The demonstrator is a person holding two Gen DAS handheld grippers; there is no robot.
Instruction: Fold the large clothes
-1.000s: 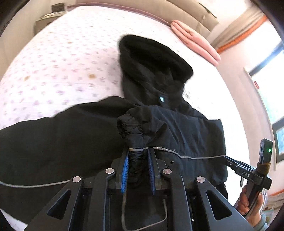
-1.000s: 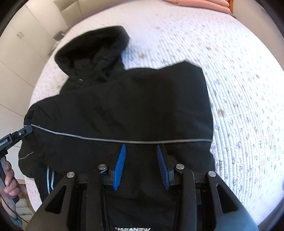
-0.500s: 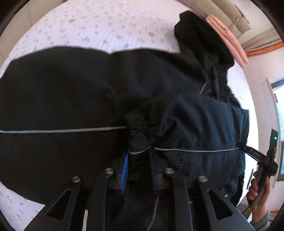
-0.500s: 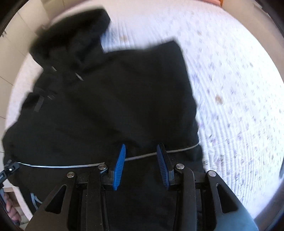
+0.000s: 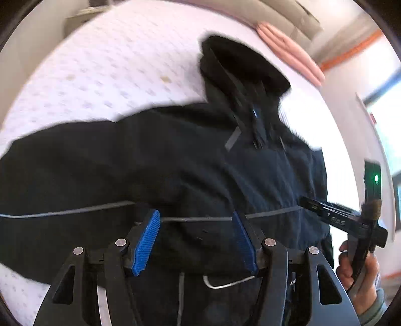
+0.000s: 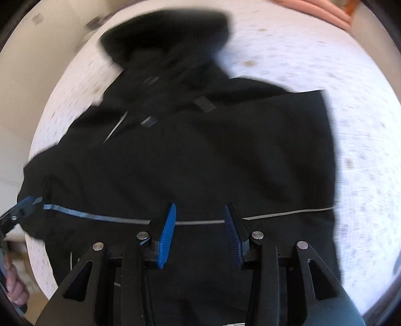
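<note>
A large black hooded jacket (image 5: 175,163) lies spread on a white patterned bed (image 5: 100,70), hood (image 5: 240,65) toward the far end; a thin grey stripe crosses its body. My left gripper (image 5: 195,220) is open just above the jacket at the stripe, holding nothing. My right gripper (image 6: 199,218) is open above the jacket (image 6: 200,150) near the stripe. The right gripper also shows at the right edge of the left wrist view (image 5: 325,210), at the jacket's side. The left gripper shows at the left edge of the right wrist view (image 6: 22,208).
A pink folded item (image 5: 288,47) lies at the head of the bed by a beige headboard (image 5: 275,12). A window (image 5: 386,125) is on the right. White cupboards (image 6: 30,50) stand beyond the bed's left side.
My left gripper was shut on a bunched sleeve cuff; now it is open and the sleeve lies across the jacket body. The right gripper stayed open and shifted over the jacket.
</note>
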